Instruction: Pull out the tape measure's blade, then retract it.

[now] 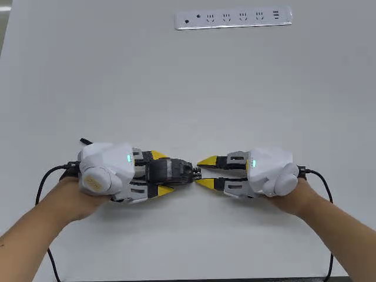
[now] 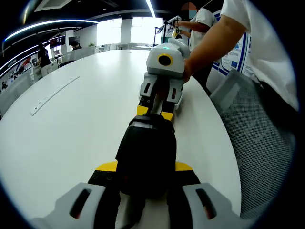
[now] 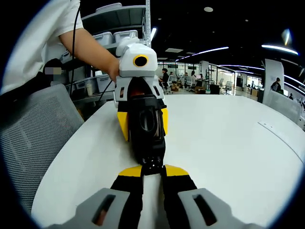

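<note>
The left gripper point(image 1: 161, 172) squeezes the black tape measure point(image 1: 175, 170) tight, low over the white table point(image 1: 176, 88). The right gripper point(image 1: 204, 172) is pinched almost shut on the blade's end hook point(image 3: 152, 165) (only a tiny bit to hold). Pull straight and slow, and hold the case still.

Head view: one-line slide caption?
Left tongs clamp the black tape measure on the white table; right tongs pinch its blade tip.

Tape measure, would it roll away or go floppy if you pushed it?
Probably no rolling: the tape measure looks blocky and flat-sided. It seems stiff, not dented though squeezed between the left gripper's fingers.
</note>
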